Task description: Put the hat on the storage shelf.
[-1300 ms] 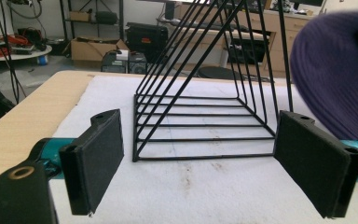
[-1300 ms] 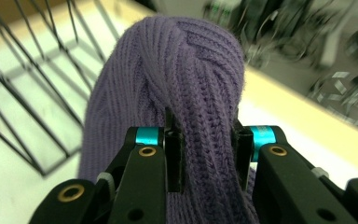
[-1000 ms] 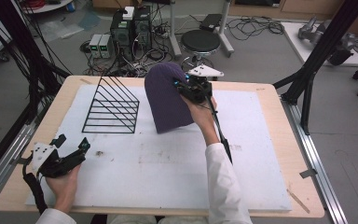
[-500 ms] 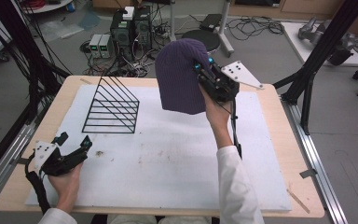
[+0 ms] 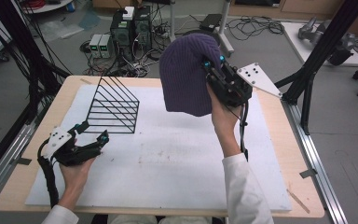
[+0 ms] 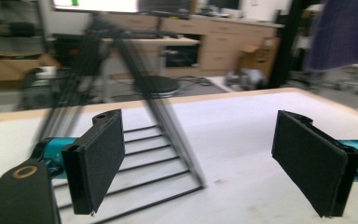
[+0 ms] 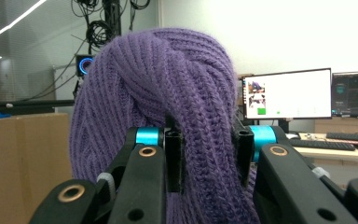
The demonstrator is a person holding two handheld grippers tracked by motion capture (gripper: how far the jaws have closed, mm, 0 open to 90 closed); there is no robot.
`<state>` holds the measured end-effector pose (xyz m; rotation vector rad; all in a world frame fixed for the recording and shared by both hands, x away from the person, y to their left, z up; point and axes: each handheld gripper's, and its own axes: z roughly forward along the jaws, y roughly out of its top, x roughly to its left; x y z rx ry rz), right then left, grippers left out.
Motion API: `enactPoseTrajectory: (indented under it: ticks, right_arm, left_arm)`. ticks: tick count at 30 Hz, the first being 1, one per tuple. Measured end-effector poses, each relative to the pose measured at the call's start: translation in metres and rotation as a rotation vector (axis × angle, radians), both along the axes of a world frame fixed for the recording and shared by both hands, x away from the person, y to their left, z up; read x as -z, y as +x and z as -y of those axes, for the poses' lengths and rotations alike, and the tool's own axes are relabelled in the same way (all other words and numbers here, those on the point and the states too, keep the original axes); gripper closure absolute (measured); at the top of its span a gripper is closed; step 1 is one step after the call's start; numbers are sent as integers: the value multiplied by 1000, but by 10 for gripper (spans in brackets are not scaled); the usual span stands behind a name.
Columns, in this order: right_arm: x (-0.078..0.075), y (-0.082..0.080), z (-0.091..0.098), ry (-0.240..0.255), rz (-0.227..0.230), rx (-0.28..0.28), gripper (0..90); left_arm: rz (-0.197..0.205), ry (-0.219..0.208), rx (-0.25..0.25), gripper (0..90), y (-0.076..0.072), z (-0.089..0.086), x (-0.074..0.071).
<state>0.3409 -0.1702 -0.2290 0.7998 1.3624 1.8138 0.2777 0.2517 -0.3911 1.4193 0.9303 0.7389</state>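
Observation:
A purple knitted hat (image 5: pixel 186 72) hangs in the air above the far middle of the table, with my right gripper (image 5: pixel 213 63) shut on its right side. In the right gripper view the hat (image 7: pixel 168 98) is pinched between the two black jaws of my right gripper (image 7: pixel 209 156). A black wire rack (image 5: pixel 113 105) with a sloped top stands on the white mat at the far left. My left gripper (image 5: pixel 94 133) rests low at the near left, open and holding nothing. In its own view the left gripper (image 6: pixel 209 163) has its jaws wide apart, with the rack (image 6: pixel 154 140) just ahead.
A white mat (image 5: pixel 177 158) covers most of the wooden table (image 5: pixel 279 140). Black frame posts (image 5: pixel 317 60) stand at both sides. Computers and cables (image 5: pixel 130 28) lie on the floor beyond the far edge.
My right gripper has lifted the purple hat off the mat and carried it up and slightly right. The left gripper has stayed near the rack.

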Motion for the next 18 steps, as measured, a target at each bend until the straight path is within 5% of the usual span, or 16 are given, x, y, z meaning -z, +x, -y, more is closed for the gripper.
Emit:
enactPoseTrajectory:
  ticks: [7,18]
  right_arm:
    - [-3,-10,-6,14,14,-5,741]
    - [-6,-24,-19,34,64,-22,738]
  left_arm:
    - [-4,-60,90,170,9,18,-19]
    - [-19,-22,180,170,28,37,-47]
